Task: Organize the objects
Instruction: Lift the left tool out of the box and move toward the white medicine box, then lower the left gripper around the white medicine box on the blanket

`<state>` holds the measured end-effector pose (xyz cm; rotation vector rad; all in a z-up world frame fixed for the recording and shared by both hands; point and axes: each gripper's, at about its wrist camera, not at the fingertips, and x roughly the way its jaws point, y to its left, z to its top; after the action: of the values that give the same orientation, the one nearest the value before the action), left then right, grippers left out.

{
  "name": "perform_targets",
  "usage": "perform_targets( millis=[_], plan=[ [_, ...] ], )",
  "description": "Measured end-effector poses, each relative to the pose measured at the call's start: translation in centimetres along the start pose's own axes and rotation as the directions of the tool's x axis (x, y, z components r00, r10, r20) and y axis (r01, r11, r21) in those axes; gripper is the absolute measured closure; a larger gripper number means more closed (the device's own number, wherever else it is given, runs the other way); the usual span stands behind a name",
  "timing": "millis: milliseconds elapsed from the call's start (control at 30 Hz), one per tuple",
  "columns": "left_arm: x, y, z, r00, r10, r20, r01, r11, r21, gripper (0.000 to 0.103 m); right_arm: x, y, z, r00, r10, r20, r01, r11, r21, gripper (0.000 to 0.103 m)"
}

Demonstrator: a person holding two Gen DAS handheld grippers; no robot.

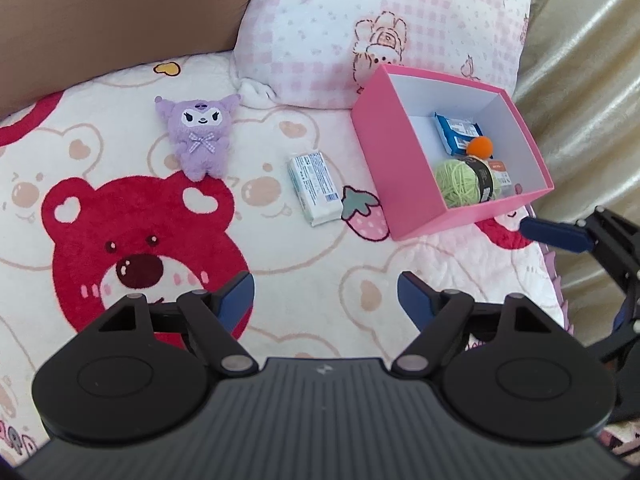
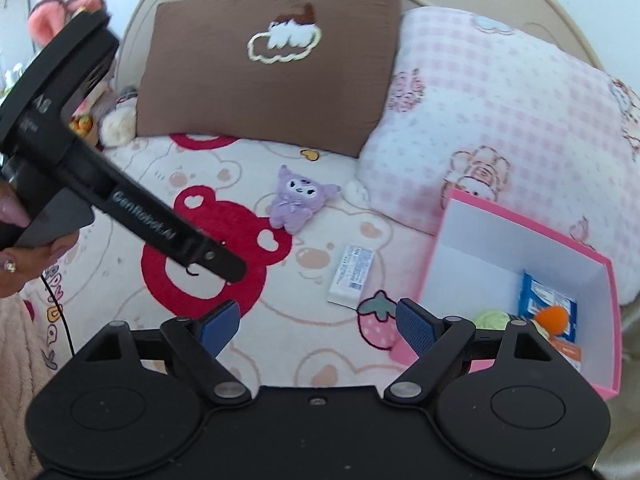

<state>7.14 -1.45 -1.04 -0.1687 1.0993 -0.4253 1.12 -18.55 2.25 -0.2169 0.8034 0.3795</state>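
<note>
The open pink cardboard box with a white inside [image 1: 394, 168] is cut off at the right edge in the right wrist view, and part of what lies in it is hidden there behind the right hand-held gripper [image 2: 318, 322]. In the left wrist view its contents are seen more fully: a ball of light green yarn with a dark band [image 1: 466, 183], a small orange pompom [image 1: 481, 147], a blue snack packet [image 1: 456, 130] and a small orange-and-white packet [image 1: 505, 176] largely covered by the yarn. The print on the white rectangular tissue pack [image 1: 316, 188] cannot be read; the pack is found on the bear-patterned bed blanket [image 1: 120, 216], just left of the box and apart from it. The purple plush doll with a checked bow [image 1: 200, 136] lies further left on the blanket, near the pink checked pillow [image 1: 340, 40] and the brown pillow [image 2: 272, 60]. The left hand-held gripper [image 1: 326, 300] is held low over the blanket with its blue pads spread wide and nothing between them. The right hand-held gripper is likewise spread and empty, near the box's front corner. In the right wrist view only the fingertips of the person's left hand [image 2: 24, 248] are seen at the frame edge.
</note>
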Motion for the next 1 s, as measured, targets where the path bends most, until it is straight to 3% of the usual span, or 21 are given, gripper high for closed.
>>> perform_targets(
  millis=[133,300,433,600,1000],
  plan=[
    [1.0,0.6,0.4,1.0,-0.007,0.011,0.007,1.0,0.002,0.018,1.8,0.6,0.7,0.997,0.012,-0.074,-0.011,1.0,0.016,0.016],
    [2.6,1.1,0.9,1.0,-0.014,0.011,0.014,1.0,0.008,0.017,3.0,0.7,0.8,0.995,0.033,-0.089,-0.029,0.999,0.042,0.016],
    [4.0,1.2,1.7,1.0,-0.009,0.012,0.008,1.0,0.02,0.009,4.8,0.8,0.5,0.996,0.017,-0.082,-0.014,0.999,0.029,0.016],
    [6.3,1.8,2.5,0.999,-0.011,0.04,0.012,1.0,-0.02,0.009,8.1,1.3,0.0,0.995,-0.072,-0.062,0.069,0.996,-0.049,0.016],
    [10.5,4.0,1.9,0.995,-0.042,0.093,0.041,0.999,0.011,0.011,13.5,1.6,-1.4,0.996,-0.087,-0.031,0.086,0.996,-0.025,0.018]
  ],
)
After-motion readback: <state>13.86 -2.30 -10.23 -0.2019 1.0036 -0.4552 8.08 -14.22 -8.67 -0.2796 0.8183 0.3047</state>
